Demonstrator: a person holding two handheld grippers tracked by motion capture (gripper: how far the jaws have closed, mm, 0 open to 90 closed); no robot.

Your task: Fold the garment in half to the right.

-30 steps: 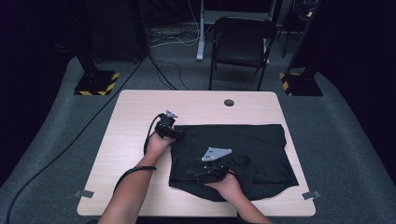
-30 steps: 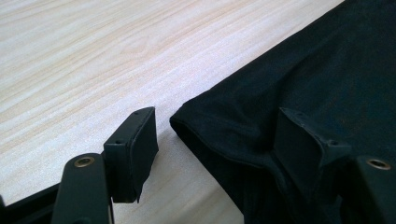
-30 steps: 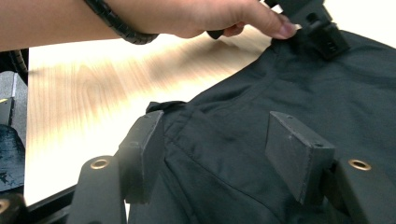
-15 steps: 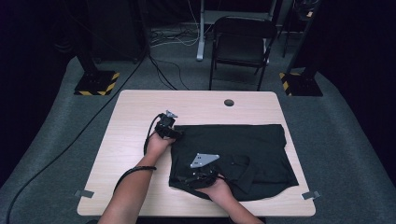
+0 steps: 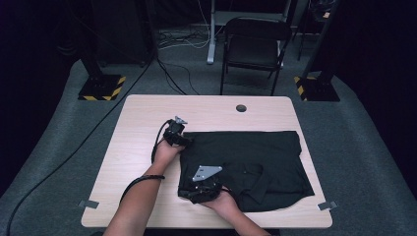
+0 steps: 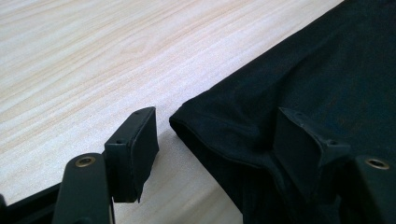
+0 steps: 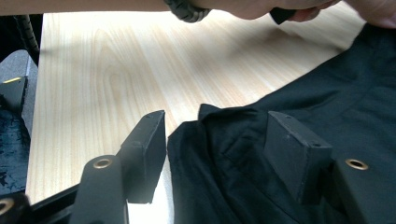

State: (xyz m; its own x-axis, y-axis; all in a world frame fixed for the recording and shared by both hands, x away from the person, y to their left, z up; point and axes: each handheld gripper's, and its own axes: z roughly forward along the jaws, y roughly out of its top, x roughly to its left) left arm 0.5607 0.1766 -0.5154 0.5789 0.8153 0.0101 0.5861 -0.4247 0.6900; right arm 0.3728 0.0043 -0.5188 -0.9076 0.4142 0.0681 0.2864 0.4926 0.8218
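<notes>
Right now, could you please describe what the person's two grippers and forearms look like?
Both grippers are black with two blocky, flat-faced jaws; brass-coloured rivets sit at the jaw bases. The left gripper and right gripper each carry a grey three-cornered plate on top. A black cable loops from the left gripper. The forearms are bare, without sleeves, and the left wrist wears a dark braided band.

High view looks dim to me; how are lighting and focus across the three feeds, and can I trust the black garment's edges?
High view: the table is lit, the surroundings are dark, and the black garment shows few folds. Left gripper view: the garment's hem is crisp against pale wood, while the far tabletop is softer. Right gripper view: glare washes out the wood, the garment's corner is clear, and the forearm at the top is blurred.
</notes>
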